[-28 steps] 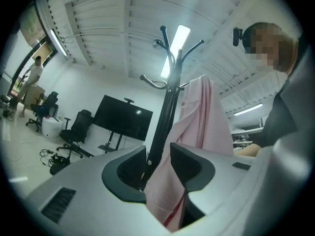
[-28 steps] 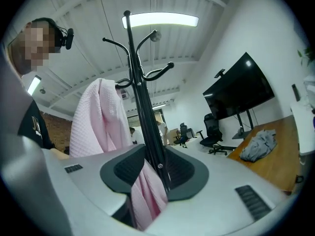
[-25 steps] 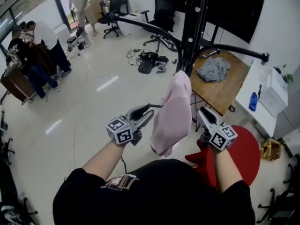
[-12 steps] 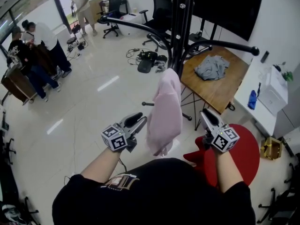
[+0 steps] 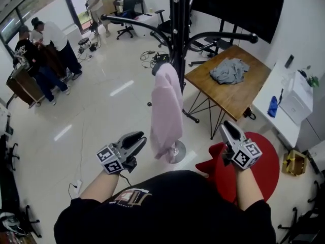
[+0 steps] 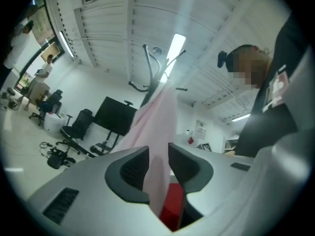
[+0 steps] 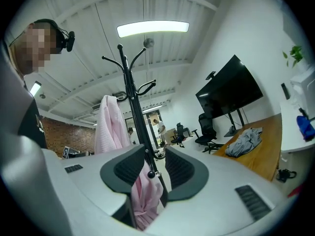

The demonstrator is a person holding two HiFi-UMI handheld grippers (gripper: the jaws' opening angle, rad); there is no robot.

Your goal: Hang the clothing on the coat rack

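You have no word, number or brand you can read here. The cube [image 5: 110, 159] on your left tongs [image 5: 136, 136] and the cube [image 5: 247, 154] on your right tongs [image 5: 227, 125] bear only black-and-white square patterns. The print [image 5: 133, 195] on your shirt [image 5: 177, 210], just behind the left tongs, is too small. The wall sheets [image 6: 201, 130] beyond them are blurred.

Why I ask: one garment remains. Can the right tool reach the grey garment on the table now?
Probably not yet: nothing blocks the right tool, but the grey garment lies well beyond it.
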